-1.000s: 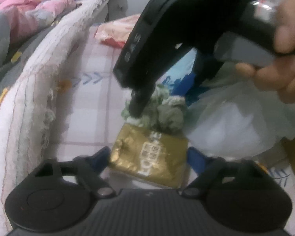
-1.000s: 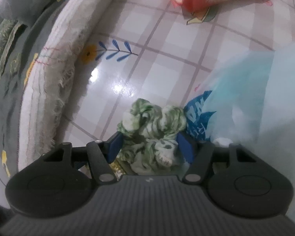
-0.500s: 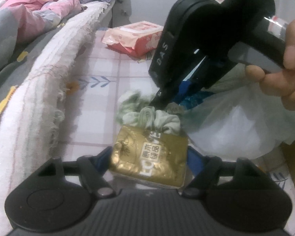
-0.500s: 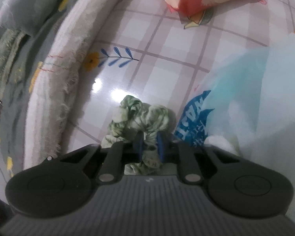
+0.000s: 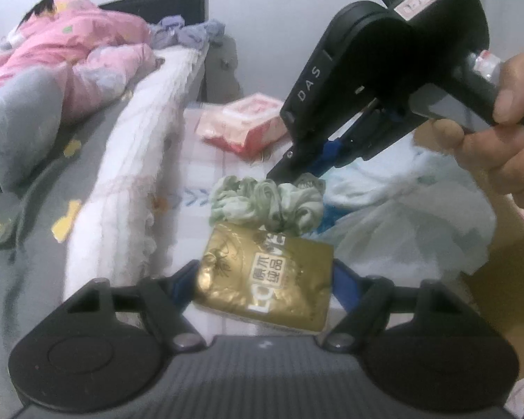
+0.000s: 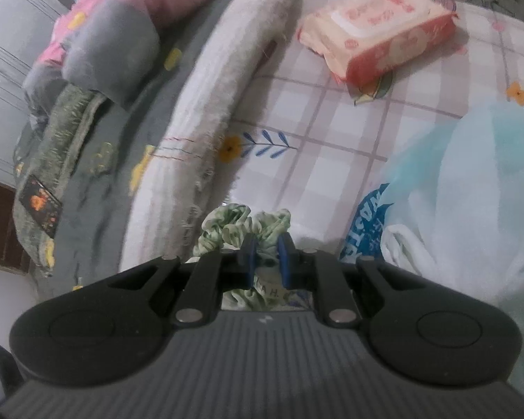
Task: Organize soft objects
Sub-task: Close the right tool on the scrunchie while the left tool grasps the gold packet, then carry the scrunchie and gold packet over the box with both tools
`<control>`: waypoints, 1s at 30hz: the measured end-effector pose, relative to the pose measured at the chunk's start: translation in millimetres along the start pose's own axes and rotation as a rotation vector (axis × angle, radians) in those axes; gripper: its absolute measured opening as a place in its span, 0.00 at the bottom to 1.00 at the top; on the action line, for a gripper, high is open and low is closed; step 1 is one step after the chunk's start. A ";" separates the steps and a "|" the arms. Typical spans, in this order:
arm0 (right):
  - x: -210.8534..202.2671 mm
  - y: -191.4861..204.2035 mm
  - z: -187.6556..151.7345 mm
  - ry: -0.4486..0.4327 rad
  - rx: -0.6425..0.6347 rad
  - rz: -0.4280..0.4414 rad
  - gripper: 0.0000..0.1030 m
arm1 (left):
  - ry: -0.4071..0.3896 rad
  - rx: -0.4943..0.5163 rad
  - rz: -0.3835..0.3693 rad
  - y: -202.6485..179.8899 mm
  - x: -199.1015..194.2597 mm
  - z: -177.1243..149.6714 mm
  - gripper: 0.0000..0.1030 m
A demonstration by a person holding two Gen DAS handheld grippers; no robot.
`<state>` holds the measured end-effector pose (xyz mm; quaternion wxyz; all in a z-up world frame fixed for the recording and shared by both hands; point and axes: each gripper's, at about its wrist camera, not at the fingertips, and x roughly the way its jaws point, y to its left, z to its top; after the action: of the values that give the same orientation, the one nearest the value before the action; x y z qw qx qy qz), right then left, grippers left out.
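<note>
A gold foil tissue pack sits between the blue pads of my left gripper, which is shut on it and holds it above the checked cloth. Just beyond it hangs a green-and-white scrunchie, pinched at its top edge by my right gripper. In the right wrist view the right gripper is shut on the scrunchie, whose folds bulge out to the left of the fingers. A person's hand holds the right gripper's handle.
A pink wipes pack lies at the far side of the cloth. A pale blue plastic bag fills the right. A frayed white towel roll borders the left, with grey bedding and a pink quilt beyond.
The right gripper's jaws closed on the scrunchie and lifted it off the cloth. The left gripper rose too, carrying the gold pack. More of the room shows now.
</note>
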<state>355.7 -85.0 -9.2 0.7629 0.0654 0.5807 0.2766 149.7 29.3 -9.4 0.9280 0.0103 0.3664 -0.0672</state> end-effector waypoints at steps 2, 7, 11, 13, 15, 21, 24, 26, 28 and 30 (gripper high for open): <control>-14.7 1.2 -4.6 -0.027 0.001 0.012 0.12 | -0.022 0.010 -0.005 -4.7 -9.1 4.0 0.76; -65.5 -4.7 -21.1 -0.115 0.015 0.043 0.12 | -0.078 0.044 -0.048 -25.8 -37.1 16.8 0.76; -118.8 -20.9 -45.1 -0.202 0.041 0.051 0.12 | -0.121 0.097 -0.113 -53.6 -54.6 30.0 0.76; -146.9 -32.0 -61.0 -0.246 0.063 0.040 0.12 | -0.141 0.128 -0.151 -70.5 -61.0 35.9 0.76; -177.1 -47.2 -79.9 -0.292 0.091 0.021 0.12 | -0.161 0.163 -0.203 -90.9 -66.9 43.2 0.76; -261.4 -110.4 -154.8 -0.422 0.215 -0.067 0.12 | -0.147 0.259 -0.372 -159.2 -65.6 55.8 0.76; -289.2 -145.0 -197.1 -0.459 0.285 -0.120 0.12 | -0.126 0.324 -0.435 -199.4 -56.8 57.0 0.76; -299.3 -166.9 -224.9 -0.467 0.333 -0.148 0.12 | -0.091 0.363 -0.482 -226.4 -47.1 57.2 0.76; -304.8 -190.6 -253.8 -0.465 0.384 -0.178 0.12 | -0.045 0.381 -0.521 -247.4 -35.5 56.2 0.76; -306.1 -213.2 -277.4 -0.455 0.429 -0.209 0.12 | -0.002 0.398 -0.552 -268.4 -22.1 52.6 0.76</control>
<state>120.8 -477.6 73.2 0.8662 0.2246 0.4439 0.0466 133.9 -237.7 52.1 0.8550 0.0915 0.3341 -0.3859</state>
